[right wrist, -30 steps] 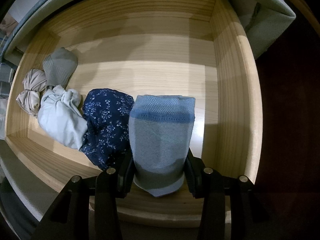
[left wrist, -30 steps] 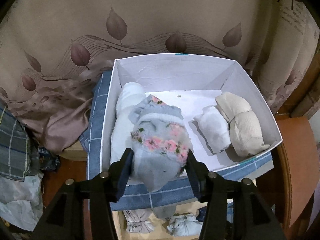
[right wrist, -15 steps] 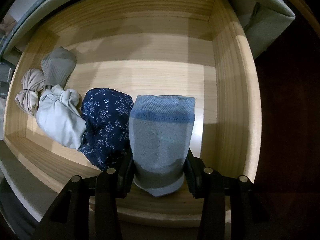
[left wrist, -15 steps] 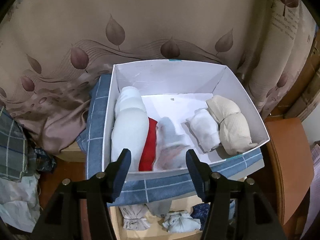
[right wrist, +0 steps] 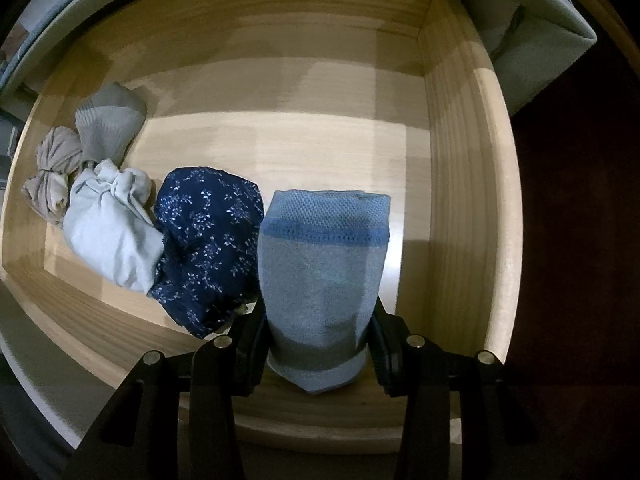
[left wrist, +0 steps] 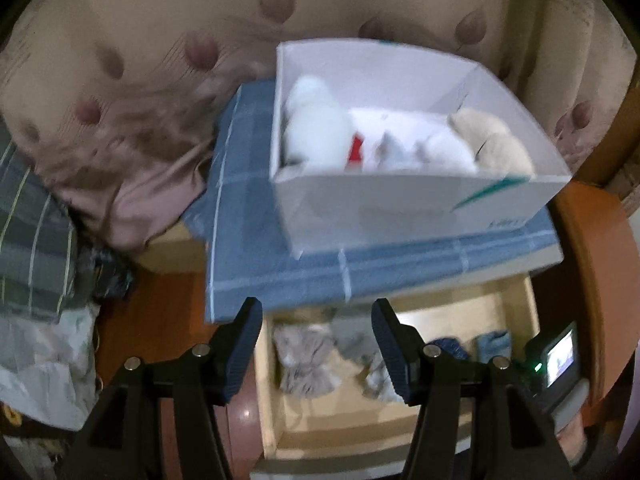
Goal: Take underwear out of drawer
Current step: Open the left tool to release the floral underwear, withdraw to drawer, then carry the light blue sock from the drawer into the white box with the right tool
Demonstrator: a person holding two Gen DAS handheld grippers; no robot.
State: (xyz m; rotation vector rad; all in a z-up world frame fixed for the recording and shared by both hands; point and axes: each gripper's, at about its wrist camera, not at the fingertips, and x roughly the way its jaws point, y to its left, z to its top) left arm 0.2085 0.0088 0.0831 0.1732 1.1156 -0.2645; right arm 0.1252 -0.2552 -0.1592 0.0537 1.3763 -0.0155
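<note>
Since dropping the floral pair in the white box (left wrist: 420,204), left gripper (left wrist: 316,344) swings back empty and open toward the drawer (right wrist: 456,208), while right gripper (right wrist: 318,344) clamps the blue-grey roll (right wrist: 320,276), which probably needs lifting out next.

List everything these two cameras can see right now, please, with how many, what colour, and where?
wooden drawer: one, pale wood, pulled open below the cabinet top
light blue roll: one, between the right gripper's fingers, over the drawer
navy floral bundle: one, in the drawer, left of the blue roll
pale grey bundle: one, in the drawer, left of the navy one
grey roll: one, drawer's far left
beige bundle: one, drawer's left wall
white box: one, on the blue checked cloth
pieces in the box: white, red and cream, count blurred
leaf-print curtain: beige, behind the box
left gripper: black, open, empty, above the drawer
right gripper: black, shut on the blue roll
</note>
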